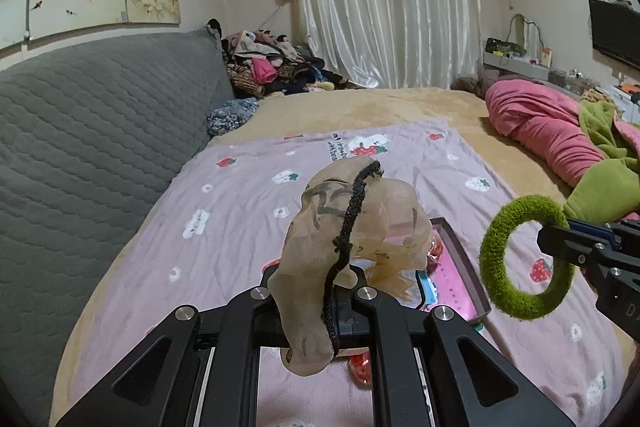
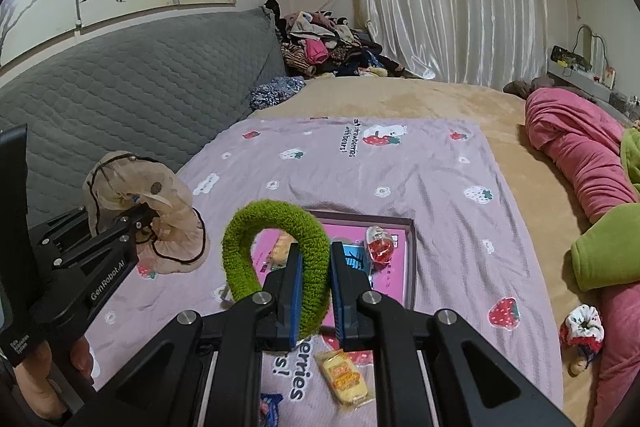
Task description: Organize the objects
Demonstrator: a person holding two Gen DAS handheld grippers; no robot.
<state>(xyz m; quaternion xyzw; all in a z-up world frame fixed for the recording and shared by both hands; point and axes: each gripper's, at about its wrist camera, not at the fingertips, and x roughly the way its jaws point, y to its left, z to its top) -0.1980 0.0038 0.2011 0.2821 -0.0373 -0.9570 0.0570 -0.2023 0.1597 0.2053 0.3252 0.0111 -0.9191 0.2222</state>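
My left gripper (image 1: 316, 287) is shut on a beige sheer scrunchie (image 1: 348, 227) with a black cord trim, held above the bed; it also shows in the right wrist view (image 2: 140, 203). My right gripper (image 2: 316, 267) is shut on a fuzzy green hair tie (image 2: 276, 251), seen in the left wrist view (image 1: 520, 259) at the right. Below both lies a shallow box with a pink inside (image 2: 408, 263) (image 1: 460, 267). It holds a red candy (image 2: 380, 247), a snack packet (image 2: 282, 247) and a blue item.
A lilac strawberry-print cloth (image 2: 360, 179) covers the tan bed. A yellow snack packet (image 2: 344, 377) and a blue packet (image 2: 268, 403) lie near me. A red-white scrunchie (image 2: 582, 327) lies right, by a pink quilt (image 2: 580, 147) and green blanket. Grey headboard (image 2: 140, 87) at left.
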